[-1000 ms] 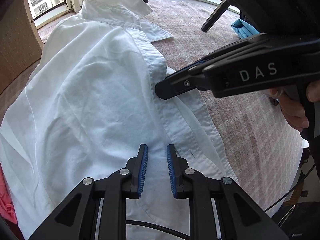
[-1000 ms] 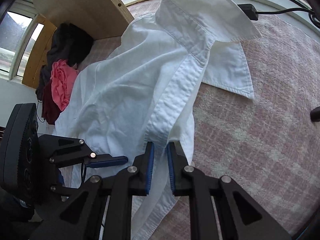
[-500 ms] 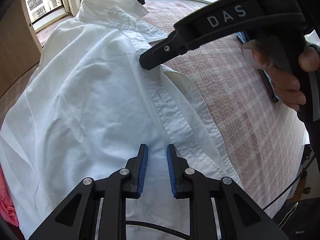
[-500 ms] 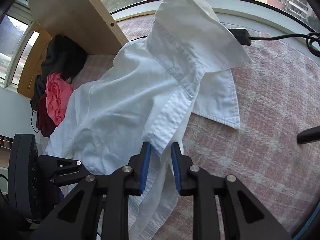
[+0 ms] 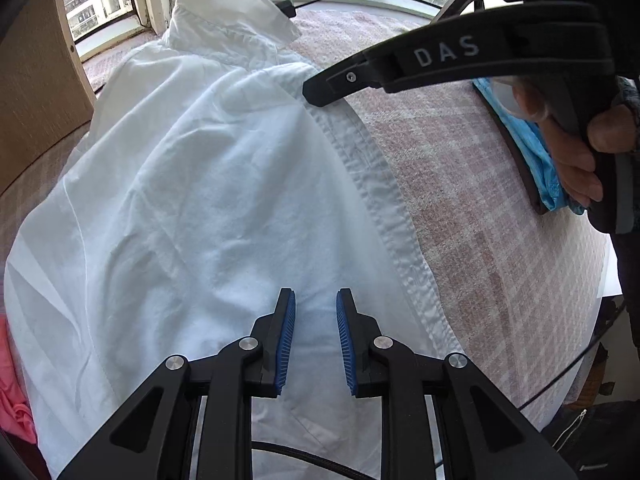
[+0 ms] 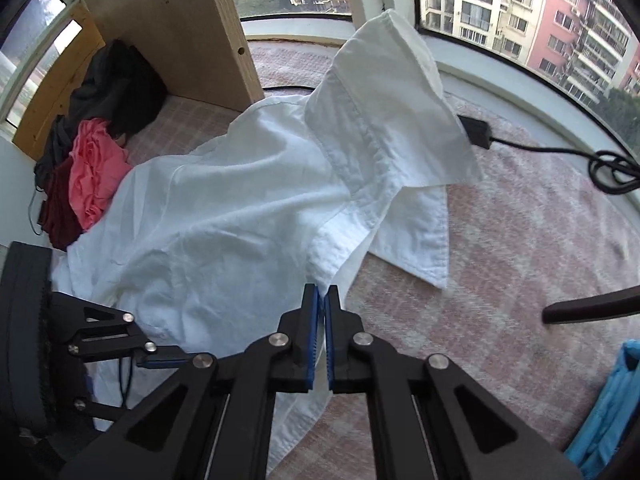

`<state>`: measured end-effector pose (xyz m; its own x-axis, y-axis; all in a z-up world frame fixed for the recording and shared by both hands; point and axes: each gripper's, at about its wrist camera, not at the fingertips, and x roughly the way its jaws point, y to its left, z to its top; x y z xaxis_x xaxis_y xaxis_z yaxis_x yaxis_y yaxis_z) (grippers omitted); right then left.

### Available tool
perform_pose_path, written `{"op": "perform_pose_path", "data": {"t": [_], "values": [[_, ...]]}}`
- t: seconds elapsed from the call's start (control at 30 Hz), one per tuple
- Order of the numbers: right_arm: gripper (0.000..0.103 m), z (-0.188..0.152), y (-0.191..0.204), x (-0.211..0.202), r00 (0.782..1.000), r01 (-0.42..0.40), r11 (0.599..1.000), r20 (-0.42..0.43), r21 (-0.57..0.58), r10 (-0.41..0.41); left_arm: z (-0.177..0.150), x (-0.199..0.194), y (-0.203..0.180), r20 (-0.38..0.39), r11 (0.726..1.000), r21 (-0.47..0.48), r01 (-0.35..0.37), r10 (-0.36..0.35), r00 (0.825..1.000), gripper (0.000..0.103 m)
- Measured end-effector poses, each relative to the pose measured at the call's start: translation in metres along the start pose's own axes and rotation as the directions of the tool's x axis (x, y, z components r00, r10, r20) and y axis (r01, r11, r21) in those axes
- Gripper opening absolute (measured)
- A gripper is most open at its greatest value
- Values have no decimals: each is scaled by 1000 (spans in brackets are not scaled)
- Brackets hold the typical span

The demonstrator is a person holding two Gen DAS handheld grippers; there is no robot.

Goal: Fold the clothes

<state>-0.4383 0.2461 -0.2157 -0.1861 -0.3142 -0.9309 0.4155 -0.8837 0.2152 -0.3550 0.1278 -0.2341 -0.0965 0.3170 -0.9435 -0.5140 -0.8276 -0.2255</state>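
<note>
A white shirt lies on a pink plaid cloth, collar standing up toward the window. My right gripper is closing, and its blue pads pinch the shirt's front placket edge just below the collar. In the left wrist view its black tip sits on that edge, held by a person's hand. My left gripper hovers over the shirt's lower front; its jaws are opening, with a gap between the pads and nothing clamped. It also shows at the lower left as the left gripper.
Pink, dark red and black clothes are piled at the left by a wooden board. A black adapter and cable lie near the window sill. Blue fabric lies at the right, and a black rod crosses the cloth.
The right gripper moved up the placket toward the collar, shut on its edge and lifted it slightly. The shirt front now covers the layer beneath. The left gripper stayed put.
</note>
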Motion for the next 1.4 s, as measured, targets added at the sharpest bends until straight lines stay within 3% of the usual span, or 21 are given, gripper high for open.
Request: {"op": "perform_pose_path", "data": {"t": [0.03,0.13,0.2,0.3,0.43,0.5,0.63,0.77,0.83,0.93,1.0,1.03,1.1,1.17,1.23,1.27,1.3,1.33,1.37,1.4], "values": [[4,1,-3,-3,1000,21,1000,7,-3,-21,-1,-4,-2,12,1000,5,9,-9,1000,21],[4,4,-9,5,1000,-28,1000,-12,14,29,-3,-5,-8,14,998,44,36,-37,999,21],[9,6,-6,22,997,-44,999,-69,11,45,-10,4,-17,-12,997,75,7,-6,1000,22],[14,3,-12,21,997,-8,1000,-73,27,10,-21,1,-19,-10,997,71,-5,5,1000,22],[15,-17,-18,-28,1000,12,999,17,52,-13,-63,-29,-17,23,998,58,-33,32,999,22],[15,-39,-16,-55,999,-15,998,46,66,12,-89,-52,-17,37,997,44,-59,57,998,23],[15,-99,5,-92,984,-165,983,73,85,159,-156,-76,-10,42,994,-53,-94,96,995,28],[15,-155,61,-87,973,-227,973,54,43,225,-227,-90,-1,24,984,-166,-65,70,997,28],[15,-184,87,-76,967,-255,967,19,24,254,-252,-84,-3,21,983,-176,-47,51,998,28],[15,-224,127,-47,965,-254,967,-61,14,254,-280,-73,-1,-16,982,-188,-13,11,1000,28],[15,-250,148,-32,960,-253,967,-123,10,253,-297,-61,1,-75,986,-156,-60,49,996,27],[15,-262,153,-29,964,-223,975,-150,10,221,-309,-63,5,-100,985,-140,-100,87,991,27],[15,-285,159,-33,969,-161,987,-187,10,160,-329,-74,17,-109,983,-148,-110,95,990,27],[15,-305,154,-63,980,-124,990,-150,60,132,-346,-102,30,-60,978,-196,-73,63,996,27],[16,-323,143,-110,979,-185,969,-54,166,196,-357,-130,35,-5,978,-204,-52,52,999,28],[24,-331,140,-132,976,-215,954,13,207,217,-360,-139,35,16,980,-194,-46,50,999,28],[47,-340,136,-153,970,-243,939,80,244,230,-360,-145,31,30,984,-174,-42,48,998,28],[59,-347,138,-167,974,-214,942,136,259,184,-358,-146,25,40,989,-144,-34,40,998,28],[66,-352,144,-170,981,-151,955,158,256,113,-356,-143,18,49,993,-112,-23,28,998,28],[66,-357,151,-172,983,-90,963,179,255,45,-352,-138,12,50,996,-91,-9,14,999,30]]}}
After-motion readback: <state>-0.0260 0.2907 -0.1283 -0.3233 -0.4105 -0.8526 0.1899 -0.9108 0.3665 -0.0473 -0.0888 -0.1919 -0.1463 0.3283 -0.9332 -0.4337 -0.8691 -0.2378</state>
